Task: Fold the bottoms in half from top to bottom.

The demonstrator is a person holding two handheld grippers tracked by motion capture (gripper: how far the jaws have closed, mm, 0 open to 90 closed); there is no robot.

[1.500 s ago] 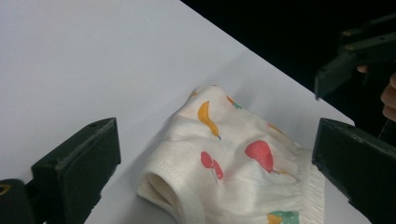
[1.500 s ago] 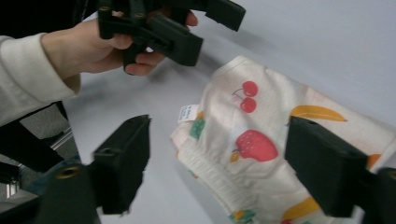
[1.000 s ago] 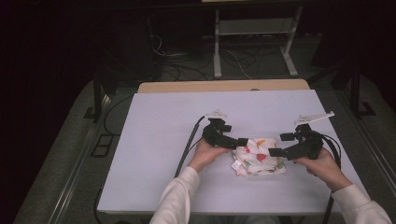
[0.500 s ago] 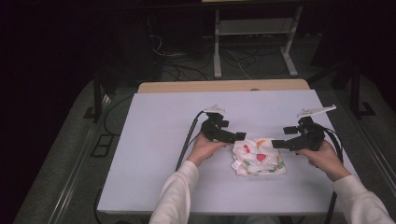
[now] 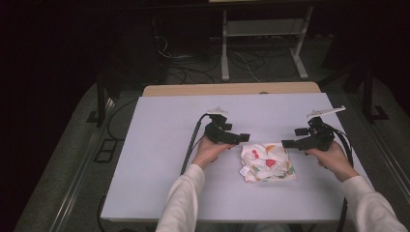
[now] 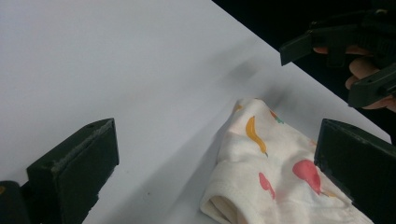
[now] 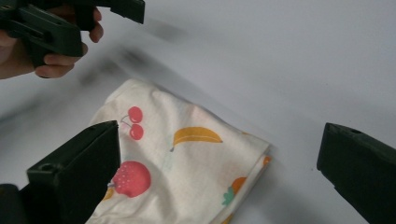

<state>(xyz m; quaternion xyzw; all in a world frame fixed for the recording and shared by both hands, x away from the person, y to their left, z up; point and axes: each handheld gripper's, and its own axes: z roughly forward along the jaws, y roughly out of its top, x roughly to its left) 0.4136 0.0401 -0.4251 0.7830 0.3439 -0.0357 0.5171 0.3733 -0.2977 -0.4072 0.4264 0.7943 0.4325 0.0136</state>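
We see the folded fruit-print cloth [image 5: 267,162] lying flat on the white desk [image 5: 154,145] toward its near right corner | our left tool [image 5: 245,137] released, just left of it | our right tool [image 5: 288,143] released, just right, apart.

Looks like a lab test bay: bare white worktop [image 5: 159,145], loose cables [image 5: 169,60] on the floor, metal stand [image 5: 263,43], dark surroundings.

Folded white fruit-print cloth [image 5: 267,162] lay flat on table's near right part, small tag at left edge.
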